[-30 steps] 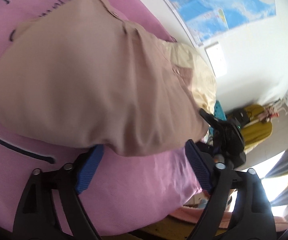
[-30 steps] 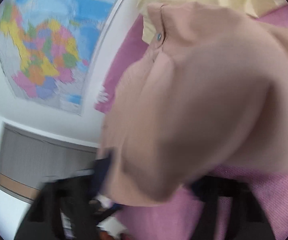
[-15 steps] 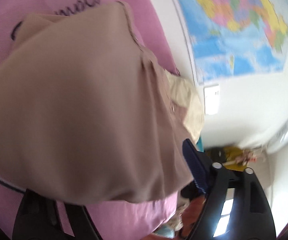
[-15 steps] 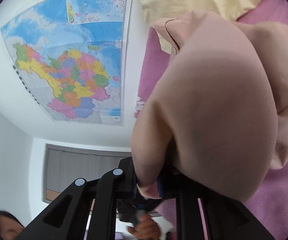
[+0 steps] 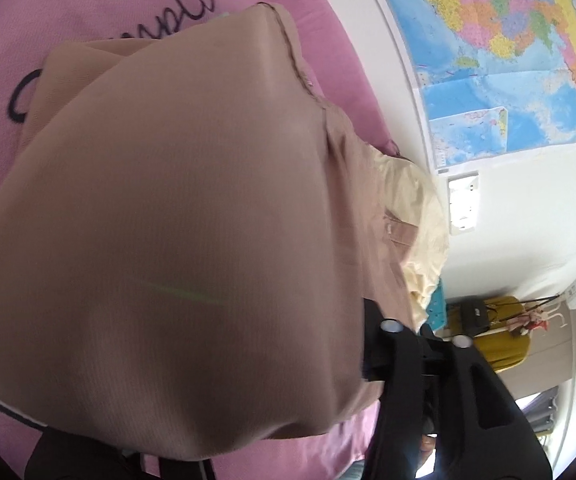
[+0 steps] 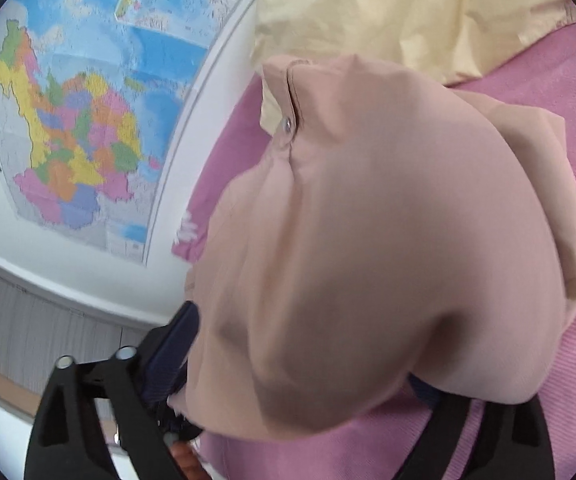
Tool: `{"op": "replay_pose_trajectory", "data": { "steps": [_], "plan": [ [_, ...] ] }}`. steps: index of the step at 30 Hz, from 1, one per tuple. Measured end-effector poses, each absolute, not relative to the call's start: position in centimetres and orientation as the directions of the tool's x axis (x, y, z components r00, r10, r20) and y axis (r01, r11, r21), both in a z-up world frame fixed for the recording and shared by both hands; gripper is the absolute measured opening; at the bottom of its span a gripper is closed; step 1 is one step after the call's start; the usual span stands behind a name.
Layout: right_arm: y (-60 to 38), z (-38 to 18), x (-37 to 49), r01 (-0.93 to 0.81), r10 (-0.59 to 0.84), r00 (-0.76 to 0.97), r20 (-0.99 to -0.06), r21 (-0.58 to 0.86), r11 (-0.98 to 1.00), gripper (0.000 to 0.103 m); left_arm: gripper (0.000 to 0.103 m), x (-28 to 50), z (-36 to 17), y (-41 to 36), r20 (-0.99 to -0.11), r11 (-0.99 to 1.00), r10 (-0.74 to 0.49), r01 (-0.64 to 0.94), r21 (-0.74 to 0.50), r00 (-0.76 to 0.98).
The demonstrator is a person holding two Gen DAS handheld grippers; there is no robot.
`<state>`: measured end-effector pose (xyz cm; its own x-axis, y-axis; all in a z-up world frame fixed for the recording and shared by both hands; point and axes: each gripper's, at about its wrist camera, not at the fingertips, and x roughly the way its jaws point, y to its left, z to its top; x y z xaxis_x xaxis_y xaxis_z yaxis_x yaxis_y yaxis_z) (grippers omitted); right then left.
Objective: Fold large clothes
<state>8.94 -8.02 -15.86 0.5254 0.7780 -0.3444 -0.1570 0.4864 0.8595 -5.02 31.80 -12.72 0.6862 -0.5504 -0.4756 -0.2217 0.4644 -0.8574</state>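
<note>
A large beige-pink garment [image 5: 176, 216] with snap buttons lies on a pink bedspread [image 5: 16, 20] and bulges up over both cameras. It fills the right wrist view [image 6: 367, 240] too. The fabric drapes over the left gripper [image 5: 248, 420]; only its right finger [image 5: 371, 332] shows, so its state is hidden. The right gripper [image 6: 299, 392] has the fabric between and over its blue-padded fingers [image 6: 176, 352], which stand apart.
A pale yellow cloth [image 6: 387, 12] lies beyond the garment near the wall. A wall map [image 5: 507, 40] hangs beside the bed. A yellow garment on a rack [image 5: 499, 344] stands in the room's corner.
The garment has been lifted and bunched closer to both cameras. The right fingers, close together half a second ago, now stand apart. The left camera swung toward the wall.
</note>
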Motion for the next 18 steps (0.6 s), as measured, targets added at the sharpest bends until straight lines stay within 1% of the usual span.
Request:
{"op": "replay_pose_trajectory", "data": {
  "steps": [1,2,3,4,5,6,7,8,9,10,11,14,18],
  "plan": [
    [-7.8,-15.8,9.0,-0.149,0.764,0.543,-0.348,0.856,0.496,0.096,0.066,-5.1,-12.8,31.9,-0.463,0.454,-0.557,-0.214,-0.865,0.689],
    [-7.6,-15.7,9.0,-0.14,0.75,0.559,-0.353,0.851,0.505,0.097,0.072,-4.7,-12.5,31.8,-0.453,0.444,-0.561,-0.21,-0.871,0.693],
    [-7.6,-15.7,9.1,-0.132,0.741,0.572,-0.351,0.853,0.506,0.097,0.074,-4.4,-12.4,31.6,-0.455,0.444,-0.558,-0.213,-0.87,0.694],
    [-7.4,-15.6,9.4,-0.127,0.738,0.576,-0.352,0.853,0.506,0.093,0.074,-4.2,-12.3,31.4,-0.459,0.449,-0.552,-0.215,-0.867,0.696],
    [-7.3,-15.7,9.7,-0.123,0.74,0.567,-0.361,0.851,0.51,0.085,0.072,-3.9,-12.2,31.3,-0.472,0.465,-0.543,-0.22,-0.858,0.695],
    [-7.2,-15.9,10.0,-0.114,0.748,0.552,-0.368,0.856,0.505,0.049,0.069,-3.6,-12.2,31.1,-0.493,0.485,-0.534,-0.228,-0.844,0.687],
    [-7.2,-16.5,10.5,-0.103,0.765,0.525,-0.373,0.864,0.492,0.034,0.052,-3.2,-12.3,31.1,-0.523,0.507,-0.523,-0.248,-0.826,0.673],
    [-7.4,-17.3,11.1,-0.095,0.793,0.492,-0.359,0.883,0.459,0.023,0.036,-2.9,-12.6,31.3,-0.549,0.516,-0.517,-0.272,-0.812,0.657],
    [-7.6,-17.5,11.1,-0.099,0.802,0.482,-0.353,0.888,0.45,0.02,0.032,-2.8,-13.1,31.7,-0.549,0.495,-0.53,-0.29,-0.819,0.647],
    [-7.7,-17.2,11.1,-0.121,0.808,0.476,-0.348,0.884,0.451,0.016,0.028,-2.8,-13.6,32.1,-0.524,0.451,-0.553,-0.297,-0.842,0.647],
    [-7.5,-16.5,10.9,-0.16,0.809,0.475,-0.346,0.87,0.466,0.014,0.024,-2.7,-13.6,32.3,-0.515,0.438,-0.563,-0.295,-0.849,0.646],
    [-6.6,-13.7,10.2,-0.279,0.803,0.485,-0.346,0.81,0.517,0.01,0.017,-2.3,-12.6,32.5,-0.53,0.481,-0.555,-0.273,-0.833,0.641],
    [-5.3,-9.8,10.5,-0.381,0.809,0.482,-0.335,0.751,0.539,0.01,0.015,-1.2,-9.9,33.5,-0.502,0.5,-0.552,-0.217,-0.838,0.666]
  ]
}}
